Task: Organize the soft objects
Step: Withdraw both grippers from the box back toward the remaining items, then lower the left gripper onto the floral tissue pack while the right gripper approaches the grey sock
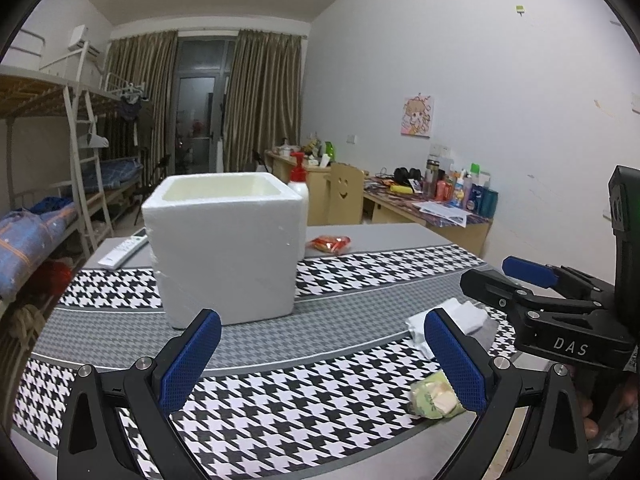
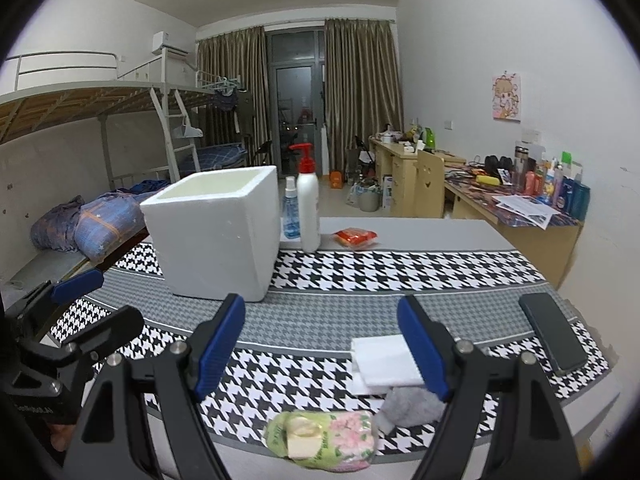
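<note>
Both tongs (image 1: 322,356) (image 2: 320,344) agape, empty; green packet (image 2: 322,440) near foam box (image 2: 216,232).

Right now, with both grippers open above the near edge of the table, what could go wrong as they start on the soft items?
1. The green floral bundle lies at the table's near edge; a nudge could push it off.
2. The white folded cloth overlaps the grey fuzzy item, so the right gripper may pinch both.
3. The dark phone lies close by and could get bumped.
</note>
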`<action>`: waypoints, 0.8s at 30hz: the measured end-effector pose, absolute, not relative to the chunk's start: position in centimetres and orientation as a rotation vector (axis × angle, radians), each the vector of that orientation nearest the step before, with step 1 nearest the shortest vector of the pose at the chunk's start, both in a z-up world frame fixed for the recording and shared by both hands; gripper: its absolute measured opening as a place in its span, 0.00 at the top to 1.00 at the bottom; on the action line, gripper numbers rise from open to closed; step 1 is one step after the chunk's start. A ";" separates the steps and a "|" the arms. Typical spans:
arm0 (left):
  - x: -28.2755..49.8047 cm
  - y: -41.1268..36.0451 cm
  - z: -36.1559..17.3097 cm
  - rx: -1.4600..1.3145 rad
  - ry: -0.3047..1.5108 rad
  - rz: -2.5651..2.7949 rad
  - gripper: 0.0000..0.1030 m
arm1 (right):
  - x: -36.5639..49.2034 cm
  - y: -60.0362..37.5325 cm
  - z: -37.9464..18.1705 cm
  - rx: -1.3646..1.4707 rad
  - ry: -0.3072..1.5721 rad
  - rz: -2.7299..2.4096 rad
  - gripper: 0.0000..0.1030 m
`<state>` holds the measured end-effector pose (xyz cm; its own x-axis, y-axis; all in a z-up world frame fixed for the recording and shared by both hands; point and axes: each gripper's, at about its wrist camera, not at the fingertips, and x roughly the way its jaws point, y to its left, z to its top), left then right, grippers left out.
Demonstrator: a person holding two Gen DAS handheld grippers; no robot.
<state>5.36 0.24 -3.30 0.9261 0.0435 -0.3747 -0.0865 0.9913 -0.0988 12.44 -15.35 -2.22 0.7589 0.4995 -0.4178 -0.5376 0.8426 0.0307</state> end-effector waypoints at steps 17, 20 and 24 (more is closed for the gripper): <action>6.9 -1.1 -4.6 -0.101 0.449 -0.003 0.01 | 13.2 -18.0 -3.6 -0.077 0.472 0.494 0.20; 7.2 -1.4 -4.9 -0.098 0.465 -0.011 0.01 | 13.3 -18.5 -3.8 -0.073 0.479 0.484 0.20; 7.6 -2.0 -5.5 -0.085 0.487 -0.039 0.01 | 13.6 -19.2 -4.4 -0.069 0.495 0.468 0.20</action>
